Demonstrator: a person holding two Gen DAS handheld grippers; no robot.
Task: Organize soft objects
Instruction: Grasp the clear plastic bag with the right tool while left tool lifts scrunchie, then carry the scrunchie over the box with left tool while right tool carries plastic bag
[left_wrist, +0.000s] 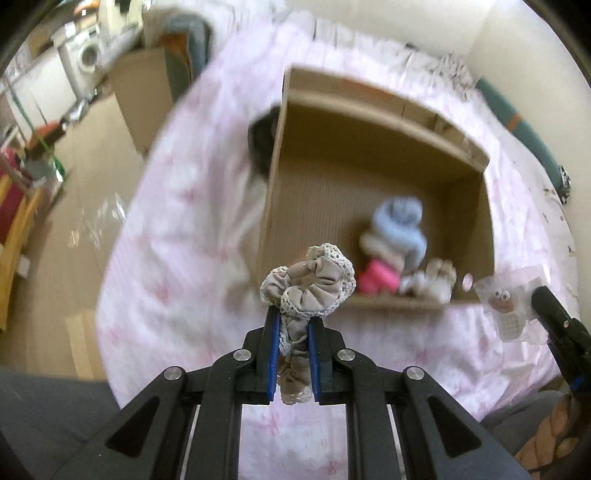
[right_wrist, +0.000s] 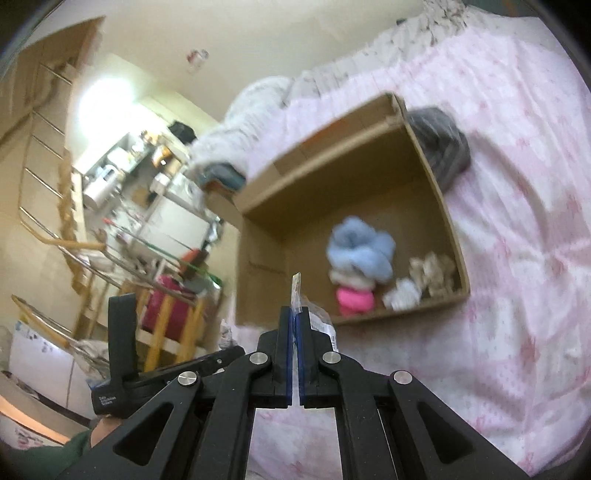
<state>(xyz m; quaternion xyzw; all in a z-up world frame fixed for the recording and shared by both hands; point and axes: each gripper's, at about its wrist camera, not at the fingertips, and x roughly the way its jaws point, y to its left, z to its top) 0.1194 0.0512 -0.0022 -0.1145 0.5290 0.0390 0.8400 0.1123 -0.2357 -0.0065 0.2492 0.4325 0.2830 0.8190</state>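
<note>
Scrunchie: You had the beige, lace-edged scrunchie (left_wrist: 308, 284) pinched between the blue pads of the left gripper (left_wrist: 291, 332), its ruffled loop standing above the fingertips and a tail of fabric hanging below, so it hung clear of the bed, in front of the near wall of the box.

Left tool: Clamped on the scrunchie, jaws nearly together, because the fabric squashed thin.

Plastic packet: Your right gripper (right_wrist: 294, 314) was closed tight on the edge of a clear plastic packet (left_wrist: 511, 308) with a small googly-eyed figure inside; held by its thin edge, it dangled just beside the box's near right corner.

Cardboard box: The open cardboard box (left_wrist: 373, 302) sat on the bed with its mouth up, so you could drop things straight in.

Already inside: A fluffy blue item (left_wrist: 400, 221), a pink one (left_wrist: 376, 280) and pale beige and white soft pieces (left_wrist: 432, 282) were bunched along the near wall, which left most of the floor bare for the scrunchie.

Bedspread: The pink floral bedspread (left_wrist: 177, 229) served as your work surface; something dark (left_wrist: 264, 144) lay against the box's left side, too blurred to identify.

Stage: Judging by this, you were mid-carry with both items, neither yet over the opening.
</note>
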